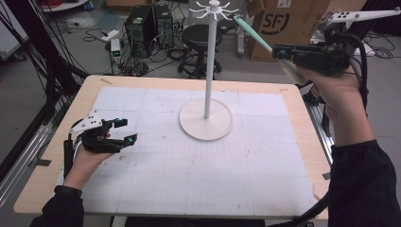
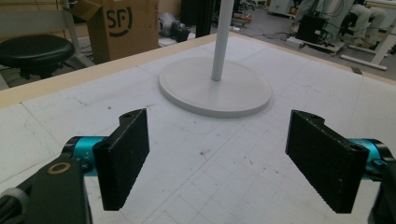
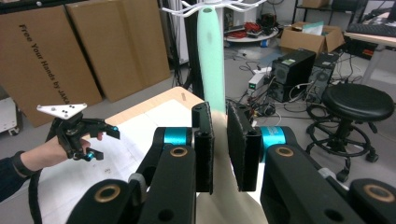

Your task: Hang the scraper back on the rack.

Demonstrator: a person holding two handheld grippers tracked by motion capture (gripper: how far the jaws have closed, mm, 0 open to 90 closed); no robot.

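1. The right gripper [image 1: 283, 53] is raised high above the far right side of the table [image 1: 47, 156], and its jaws are clenched on a long utensil [image 1: 265, 42].
2. The utensil has a mint-green handle and a cream-coloured wider end; in the high view the green end slants up and to the left from the jaws, while the cream end hangs below them, toward the person's right hand [image 1: 338, 90].
3. In the right gripper view the jaws pinch the utensil [image 3: 211, 60] near where green meets cream, and its green tip reaches up just beside the white hooks at the top of the stand.
4. The white stand [image 1: 208, 61] rises upright from a round base [image 1: 206, 124] set on the middle of the table's far half; a ring of thin hooks [image 1: 213, 9] crowns its pole.
5. I cannot tell whether the green tip touches a hook or only sits close by.
6. The left gripper [image 1: 124, 130] hovers low over the near left part of the table, held in the left hand [image 1: 87, 158].
7. Its jaws stand wide apart and grasp nothing; the left gripper view shows bare white gridded mat between them, with the stand's base [image 2: 215, 88] beyond.
8. The two grippers are well apart, with the stand between them.
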